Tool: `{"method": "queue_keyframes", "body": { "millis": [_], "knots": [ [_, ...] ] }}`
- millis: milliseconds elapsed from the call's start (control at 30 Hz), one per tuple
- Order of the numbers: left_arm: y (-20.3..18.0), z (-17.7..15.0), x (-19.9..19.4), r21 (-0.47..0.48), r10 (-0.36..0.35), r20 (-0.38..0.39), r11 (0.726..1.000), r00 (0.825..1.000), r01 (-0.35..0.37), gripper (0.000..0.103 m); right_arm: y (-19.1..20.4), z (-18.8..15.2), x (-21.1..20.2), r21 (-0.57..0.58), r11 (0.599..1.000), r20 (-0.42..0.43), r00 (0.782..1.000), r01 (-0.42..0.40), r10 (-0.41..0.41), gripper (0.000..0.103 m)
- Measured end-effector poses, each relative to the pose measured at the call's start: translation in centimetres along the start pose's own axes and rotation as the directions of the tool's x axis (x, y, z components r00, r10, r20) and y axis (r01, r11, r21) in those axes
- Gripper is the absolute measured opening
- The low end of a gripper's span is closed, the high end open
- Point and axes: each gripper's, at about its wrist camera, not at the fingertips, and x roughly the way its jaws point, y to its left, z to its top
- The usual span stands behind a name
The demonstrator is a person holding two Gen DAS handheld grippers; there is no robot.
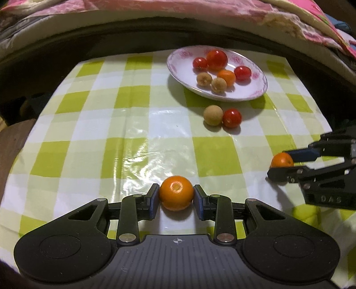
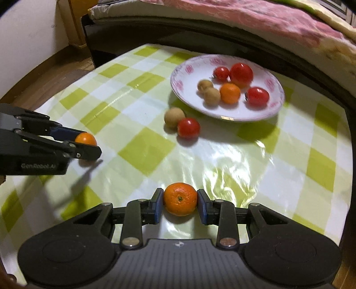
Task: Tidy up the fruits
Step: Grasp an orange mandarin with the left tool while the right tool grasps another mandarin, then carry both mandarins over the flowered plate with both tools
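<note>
My left gripper (image 1: 176, 195) is shut on a small orange (image 1: 176, 193) just above the green checked tablecloth (image 1: 111, 133). Off to its right, my right gripper (image 1: 281, 163) grips a second small orange (image 1: 282, 160). In the right wrist view that gripper (image 2: 180, 201) has its pads pressed on both sides of its orange (image 2: 180, 199), and the left gripper (image 2: 87, 145) shows at the left edge with its orange (image 2: 85, 139). A white plate (image 1: 178, 66) (image 2: 233, 111) with pink trim holds several tomatoes, tan round fruits and one orange. A tan fruit (image 1: 213, 115) and a tomato (image 1: 232, 118) lie side by side in front of the plate.
A bed with a pink quilt (image 1: 178, 9) and a dark frame (image 2: 222, 42) runs close behind the table's far edge. Wooden floor (image 2: 55, 73) shows beyond the table's left side. The cloth between the grippers and the loose fruits is shiny and wrinkled.
</note>
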Motion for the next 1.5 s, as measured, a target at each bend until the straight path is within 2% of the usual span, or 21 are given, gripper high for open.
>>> {"method": "queue_keyframes", "body": {
  "millis": [233, 333, 467, 633, 733, 767, 867, 933, 1100, 1200, 1333, 1400, 1500],
  "knots": [
    [-0.6, -0.2, 0.3, 0.035, 0.013, 0.028, 0.999, 1.0, -0.014, 0.044, 0.1, -0.2, 0.1, -0.036, 0.999, 0.02, 1.0, 0.02, -0.019, 0.035],
    [-0.8, -0.2, 0.5, 0.041, 0.016, 0.031, 0.999, 0.999, -0.018, 0.049, -0.1, -0.4, 0.0, -0.034, 0.999, 0.015, 1.0, 0.022, -0.022, 0.036],
    [-0.9, 0.3, 0.9, 0.044, 0.026, 0.046, 0.999, 0.999, -0.029, 0.053, -0.3, -0.6, -0.3, -0.012, 1.0, 0.006, 1.0, 0.01, -0.01, 0.042],
    [-0.7, 1.0, 1.6, 0.029, 0.031, 0.056, 0.999, 0.998, -0.033, 0.052, -0.4, -0.8, -0.4, 0.002, 1.0, 0.015, 1.0, 0.015, -0.015, 0.044],
    [-0.9, 1.2, 1.7, 0.038, 0.029, 0.046, 0.999, 0.998, -0.031, 0.049, -0.3, -0.8, -0.4, -0.005, 1.0, 0.021, 0.999, 0.03, -0.03, 0.043],
    [-1.0, 1.2, 1.6, 0.038, 0.028, 0.042, 0.999, 0.999, -0.029, 0.044, -0.3, -0.8, -0.4, -0.008, 1.0, 0.018, 0.999, 0.03, -0.03, 0.043],
    [-1.5, 1.1, 1.4, 0.059, 0.042, 0.023, 0.997, 0.999, -0.044, 0.043, -0.4, -0.8, -0.4, -0.003, 0.999, 0.013, 0.999, 0.034, -0.034, 0.034],
    [-1.6, 0.9, 1.3, 0.061, 0.045, 0.016, 0.997, 0.999, -0.045, 0.043, -0.4, -0.7, -0.5, -0.004, 0.999, 0.009, 0.999, 0.042, -0.042, 0.034],
    [-1.7, 0.6, 1.0, 0.066, 0.045, 0.007, 0.997, 0.999, -0.045, 0.045, -0.2, -0.9, -0.4, -0.015, 0.999, 0.009, 0.999, 0.05, -0.05, 0.034],
    [-1.8, 0.5, 0.9, 0.071, 0.054, 0.0, 0.996, 0.999, -0.054, 0.055, -0.3, -0.8, -0.4, -0.001, 0.999, 0.002, 0.999, 0.042, -0.042, 0.034],
    [-1.9, 0.4, 0.7, 0.064, 0.057, -0.007, 0.996, 0.998, -0.056, 0.052, -0.1, -0.8, -0.4, -0.017, 0.999, 0.003, 0.999, 0.052, -0.052, 0.034],
    [-2.1, 0.6, 0.8, 0.067, 0.051, -0.009, 0.997, 0.999, -0.05, 0.043, 0.0, -0.8, -0.4, -0.014, 0.998, 0.0, 0.998, 0.055, -0.055, 0.034],
    [-2.4, 0.9, 1.0, 0.064, 0.054, -0.012, 0.997, 0.998, -0.053, 0.041, 0.0, -0.7, -0.3, -0.008, 0.998, -0.004, 0.998, 0.058, -0.058, 0.034]
  ]
}}
